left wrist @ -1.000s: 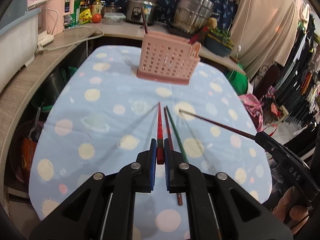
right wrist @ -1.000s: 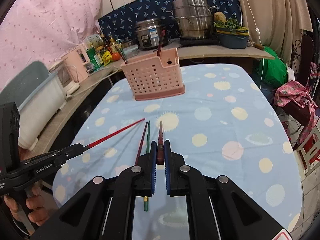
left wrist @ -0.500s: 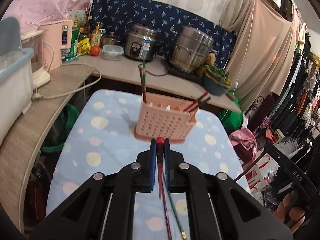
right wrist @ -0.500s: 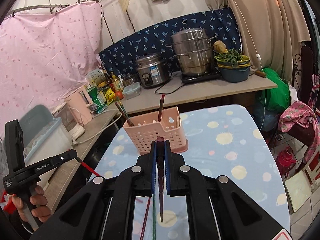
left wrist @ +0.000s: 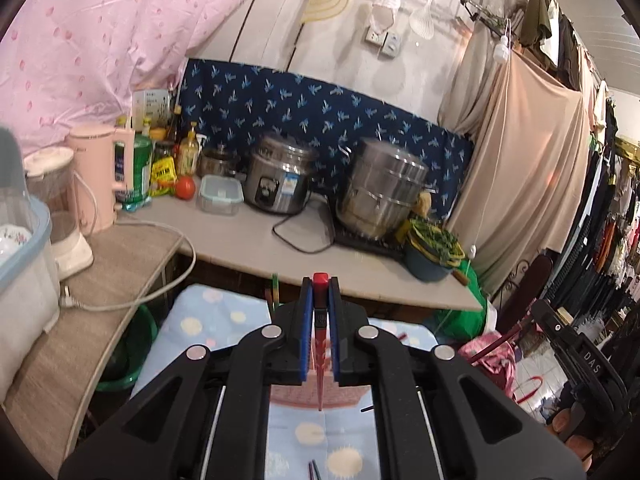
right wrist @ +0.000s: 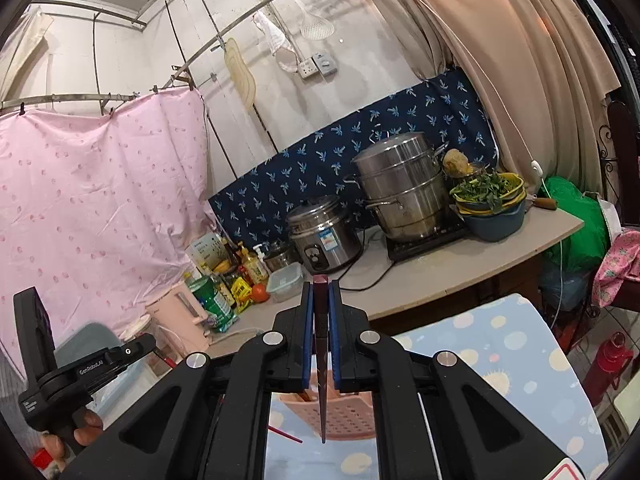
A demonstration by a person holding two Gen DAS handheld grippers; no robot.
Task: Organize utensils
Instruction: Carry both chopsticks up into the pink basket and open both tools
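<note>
My left gripper (left wrist: pixel 320 286) is shut on a red chopstick (left wrist: pixel 320 360) that hangs tip down over the pink perforated utensil basket (left wrist: pixel 296 396), mostly hidden by my fingers. My right gripper (right wrist: pixel 320 286) is shut on a dark maroon chopstick (right wrist: pixel 322 392), tip down in front of the same pink basket (right wrist: pixel 348 416). Chopsticks stand in the basket (left wrist: pixel 274 290). Two more chopsticks (left wrist: pixel 313 469) lie on the blue dotted tablecloth (left wrist: pixel 224 316). The right gripper shows at the right of the left wrist view (left wrist: pixel 576 352); the left gripper shows at the left of the right wrist view (right wrist: pixel 80 372).
Behind the table a grey counter (left wrist: pixel 256 232) carries a rice cooker (left wrist: pixel 276 178), a steel steamer pot (left wrist: pixel 380 192), a bowl of greens (left wrist: pixel 432 248), bottles, a tomato and a pink kettle (left wrist: pixel 100 176). A clothes rack is at the right (left wrist: pixel 600 240).
Both grippers have risen and tilted from pointing down at the table to looking level across the room. Each chopstick has swung from lying forward to hanging tip down over the basket.
</note>
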